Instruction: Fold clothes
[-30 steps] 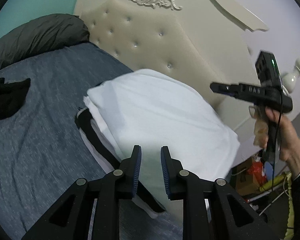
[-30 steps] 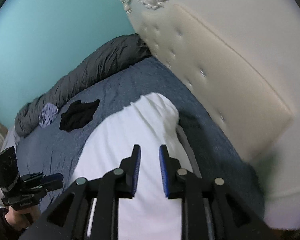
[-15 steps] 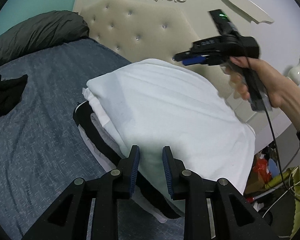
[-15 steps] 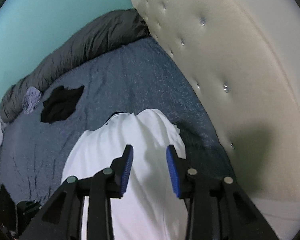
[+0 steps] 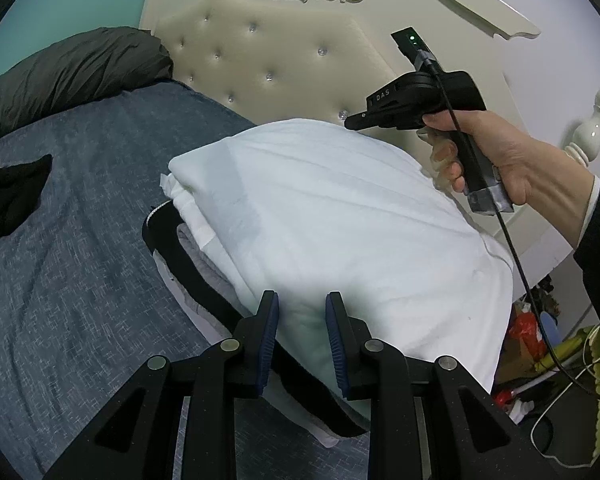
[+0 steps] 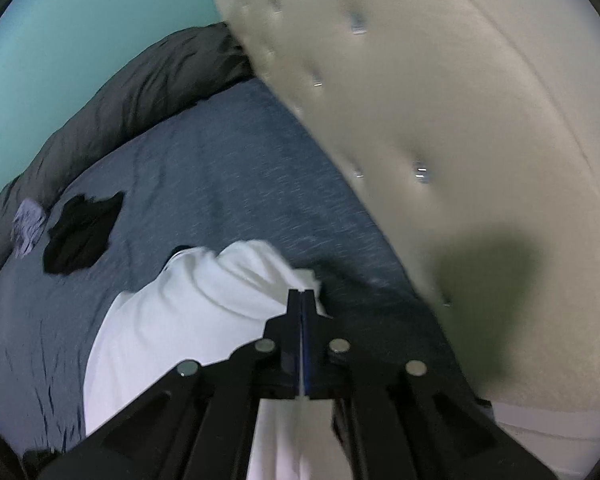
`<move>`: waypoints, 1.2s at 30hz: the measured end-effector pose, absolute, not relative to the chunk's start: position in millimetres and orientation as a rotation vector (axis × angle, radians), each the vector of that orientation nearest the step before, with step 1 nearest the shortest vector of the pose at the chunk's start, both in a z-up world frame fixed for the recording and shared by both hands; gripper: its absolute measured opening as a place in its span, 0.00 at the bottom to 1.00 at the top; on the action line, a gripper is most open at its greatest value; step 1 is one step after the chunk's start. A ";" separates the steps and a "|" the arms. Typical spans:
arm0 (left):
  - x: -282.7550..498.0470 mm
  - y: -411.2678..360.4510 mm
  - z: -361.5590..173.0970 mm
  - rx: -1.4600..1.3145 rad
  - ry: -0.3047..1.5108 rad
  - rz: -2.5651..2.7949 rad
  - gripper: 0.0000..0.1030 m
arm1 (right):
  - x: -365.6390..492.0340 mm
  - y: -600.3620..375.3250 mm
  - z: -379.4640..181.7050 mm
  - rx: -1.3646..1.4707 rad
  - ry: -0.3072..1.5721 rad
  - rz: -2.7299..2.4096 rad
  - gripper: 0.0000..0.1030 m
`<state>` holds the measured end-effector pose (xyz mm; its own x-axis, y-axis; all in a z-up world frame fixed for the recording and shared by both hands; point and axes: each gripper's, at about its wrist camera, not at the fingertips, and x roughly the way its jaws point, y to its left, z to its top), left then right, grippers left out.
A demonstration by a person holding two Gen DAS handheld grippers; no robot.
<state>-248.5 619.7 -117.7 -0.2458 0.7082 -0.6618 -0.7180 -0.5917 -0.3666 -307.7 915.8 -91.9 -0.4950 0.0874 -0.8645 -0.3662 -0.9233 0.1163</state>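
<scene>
Blue bedspread (image 5: 80, 280) bears white garment (image 5: 340, 216) beneath right hand-held gripper (image 6: 303, 300).

- A white garment (image 5: 332, 216) lies folded into a thick, puffy rectangle on top of a pile, filling the centre of the left wrist view and running to lower right. Its surface is smooth with faint creases; its near left corner shows stacked layered edges.
- Under it a stack of folded clothes (image 5: 204, 264) sticks out at the left and lower edges: a black band, a grey layer and a thin white layer at the bottom, lying flat.
- In the right wrist view the white garment (image 6: 188, 320) sits lower centre, its far end bunched into soft ridges.
- A black garment (image 5: 8, 192) lies crumpled at the left edge of the left wrist view, well apart from the pile.
</scene>
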 end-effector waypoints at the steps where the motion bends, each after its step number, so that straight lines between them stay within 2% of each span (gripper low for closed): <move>1: -248.1 619.7 -117.6 -1.027 0.015 1.950 0.26 | -306.5 915.5 -91.6 -1.396 0.390 2.461 0.00; 8: -247.8 616.2 -117.6 -1.039 0.004 1.947 0.27 | -309.2 910.5 -97.0 -1.459 0.372 2.506 0.00; 12: -247.0 612.9 -114.3 -1.038 -0.007 1.945 0.28 | -294.6 923.6 -87.8 -1.405 0.510 2.530 0.02; 13: -246.4 611.4 -113.3 -1.035 -0.012 1.945 0.30 | -288.6 927.3 -84.4 -1.387 0.555 2.542 0.08; 14: -245.9 609.8 -112.4 -1.033 -0.016 1.945 0.31 | -282.9 930.2 -81.5 -1.375 0.600 2.553 0.19; 16: -244.1 606.6 -109.8 -1.030 -0.026 1.942 0.35 | -270.5 931.4 -76.9 -1.370 0.668 2.584 0.32; 22: -232.3 602.5 -102.0 -1.013 -0.027 1.939 0.38 | -226.3 921.6 -77.4 -1.405 0.778 2.655 0.31; 23: -230.2 602.4 -100.8 -1.010 -0.027 1.940 0.38 | -220.9 920.8 -80.1 -1.410 0.796 2.657 0.19; 25: -224.3 601.1 -99.1 -1.006 -0.019 1.943 0.38 | -216.1 917.8 -87.4 -1.431 0.801 2.650 0.04; 30: -214.3 596.6 -97.9 -1.008 -0.011 1.947 0.38 | -212.4 921.7 -91.6 -1.360 0.800 2.630 0.02; 33: -211.2 595.3 -98.5 -1.014 -0.012 1.947 0.38 | -203.9 932.0 -90.4 -1.268 0.864 2.617 0.02; 36: -209.1 594.2 -98.8 -1.019 -0.015 1.946 0.38 | -204.3 931.5 -96.5 -1.301 0.846 2.573 0.02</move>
<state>-209.1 594.2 -98.8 -0.2447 0.7232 -0.6459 -0.7131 -0.5856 -0.3854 -204.3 931.5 -96.5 -0.6173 -0.1259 -0.7766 -0.3594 -0.8330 0.4207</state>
